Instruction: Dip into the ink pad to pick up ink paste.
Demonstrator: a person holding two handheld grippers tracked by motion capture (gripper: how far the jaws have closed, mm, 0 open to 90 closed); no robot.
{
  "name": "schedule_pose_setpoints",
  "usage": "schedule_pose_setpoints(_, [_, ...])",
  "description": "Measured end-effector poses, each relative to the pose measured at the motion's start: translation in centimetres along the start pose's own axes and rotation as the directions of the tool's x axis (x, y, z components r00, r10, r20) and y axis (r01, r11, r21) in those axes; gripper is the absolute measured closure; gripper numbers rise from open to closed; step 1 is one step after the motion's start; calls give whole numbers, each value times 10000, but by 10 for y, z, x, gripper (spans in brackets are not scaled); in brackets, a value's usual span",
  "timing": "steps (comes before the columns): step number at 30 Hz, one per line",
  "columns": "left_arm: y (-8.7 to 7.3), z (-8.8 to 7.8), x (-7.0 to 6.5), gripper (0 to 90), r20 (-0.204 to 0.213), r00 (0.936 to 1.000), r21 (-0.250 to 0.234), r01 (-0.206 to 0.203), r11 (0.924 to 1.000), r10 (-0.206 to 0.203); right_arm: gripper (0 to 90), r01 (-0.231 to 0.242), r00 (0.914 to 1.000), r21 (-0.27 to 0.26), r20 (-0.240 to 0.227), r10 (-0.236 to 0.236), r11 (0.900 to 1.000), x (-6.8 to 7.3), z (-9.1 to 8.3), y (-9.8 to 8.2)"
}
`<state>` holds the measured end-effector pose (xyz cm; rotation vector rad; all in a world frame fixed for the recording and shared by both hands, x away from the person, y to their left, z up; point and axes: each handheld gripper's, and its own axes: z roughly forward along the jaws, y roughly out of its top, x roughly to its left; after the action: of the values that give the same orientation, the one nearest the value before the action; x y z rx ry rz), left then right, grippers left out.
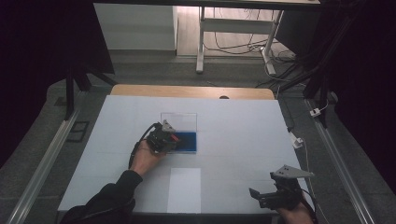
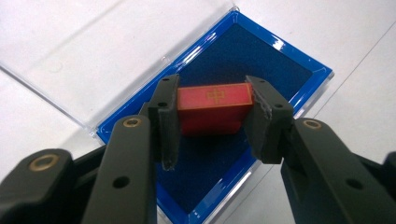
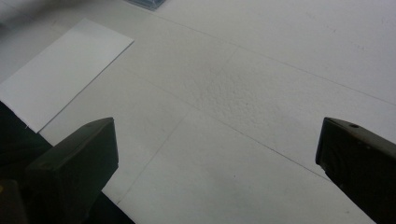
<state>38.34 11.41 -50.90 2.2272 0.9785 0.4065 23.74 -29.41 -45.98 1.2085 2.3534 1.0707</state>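
A small red block (image 2: pixel 212 108) with a gold cross mark sits between the jaws of my left gripper (image 2: pixel 214 120), which is shut on it just above the blue-lined tray of an open clear case (image 2: pixel 285 70). In the high view the left gripper (image 1: pixel 173 138) hangs over the left part of the blue case (image 1: pixel 187 140), whose clear lid (image 1: pixel 179 120) stands open behind it. Far from the case, my right gripper (image 3: pixel 215 154) is open over bare white table, and in the high view the right gripper (image 1: pixel 259 196) rests near the front right corner.
A white paper sheet (image 1: pixel 185 189) lies at the table's front middle, seen also as the paper sheet (image 3: pixel 60 70) in the right gripper view. The white table top (image 1: pixel 243 135) ends at a wooden strip at the back. Metal rails run along both sides.
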Motion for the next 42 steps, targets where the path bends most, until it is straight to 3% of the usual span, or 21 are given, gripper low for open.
schedule_pose_setpoints(5, [-3, 0, 13, 589, 789, 9958, -106, 468, 9988, -459, 0, 7, 10000, -18, -23, -8, 10000, 0, 1, 0])
schedule_pose_setpoints(10, [-1, 0, 8, 588, 449, 9987, -56, 235, 9997, -232, 0, 16, 10000, -31, -32, -16, 10000, 0, 1, 0])
schedule_pose_setpoints(17, [2, 0, 9, 584, 496, 9988, 98, 41, 9999, -46, 0, 61, 10000, -40, -35, -61, 10000, 0, 1, 1])
schedule_pose_setpoints(28, [2, -2, 14, 579, 799, 9961, -184, 391, 9991, -376, 0, 71, 10000, -53, -28, -71, 10000, 0, 1, 1])
schedule_pose_setpoints(36, [6, -14, 11, 579, 881, 9959, -484, 271, 9985, -228, 0, 17, 10000, -106, -36, -18, 9999, -1, 0, 1])
schedule_pose_setpoints(42, [8, -25, 9, 579, 1188, 9928, -765, 218, 9968, -126, 0, -28, 10000, -166, -83, 27, 9999, -1, -1, 0])
